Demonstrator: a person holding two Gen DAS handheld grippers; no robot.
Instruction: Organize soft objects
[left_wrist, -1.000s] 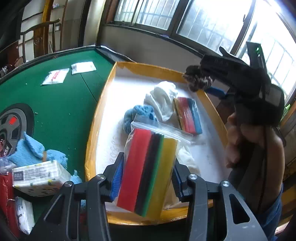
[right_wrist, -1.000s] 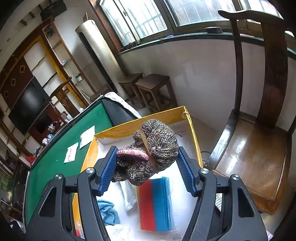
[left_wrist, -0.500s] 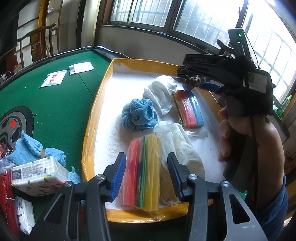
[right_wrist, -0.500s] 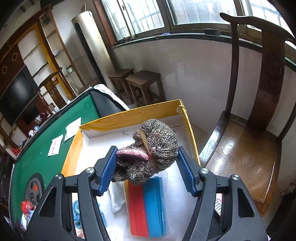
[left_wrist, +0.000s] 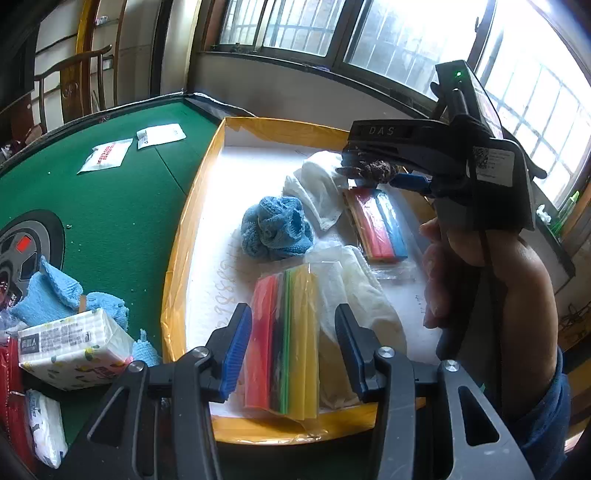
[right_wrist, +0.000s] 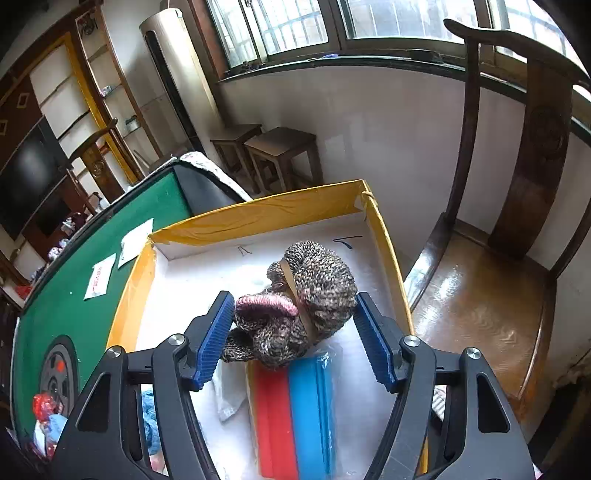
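A yellow-rimmed tray (left_wrist: 173, 266) with a white floor holds soft things. My left gripper (left_wrist: 293, 350) is open over a bagged pack of coloured sponges (left_wrist: 284, 332) that lies in the tray's near end; the pads stand apart from it. My right gripper (right_wrist: 295, 334) is open around a brown knitted bundle (right_wrist: 310, 306) tied with a band, which rests on a red and blue sponge pack (right_wrist: 295, 417). In the left wrist view the right gripper (left_wrist: 373, 173) hovers over that pack (left_wrist: 380, 225).
In the tray lie a blue cloth (left_wrist: 275, 227), a white cloth (left_wrist: 321, 188) and another white cloth (left_wrist: 365, 295). On the green table (left_wrist: 110, 206) are a tissue pack (left_wrist: 74, 350), blue cloths (left_wrist: 48, 295) and two sachets (left_wrist: 107, 155). A wooden chair (right_wrist: 517, 240) stands right of the tray.
My left gripper lowered the coloured sponge pack into the tray and opened off it. My right gripper came down over the red and blue pack and opened, leaving the knitted bundle there.
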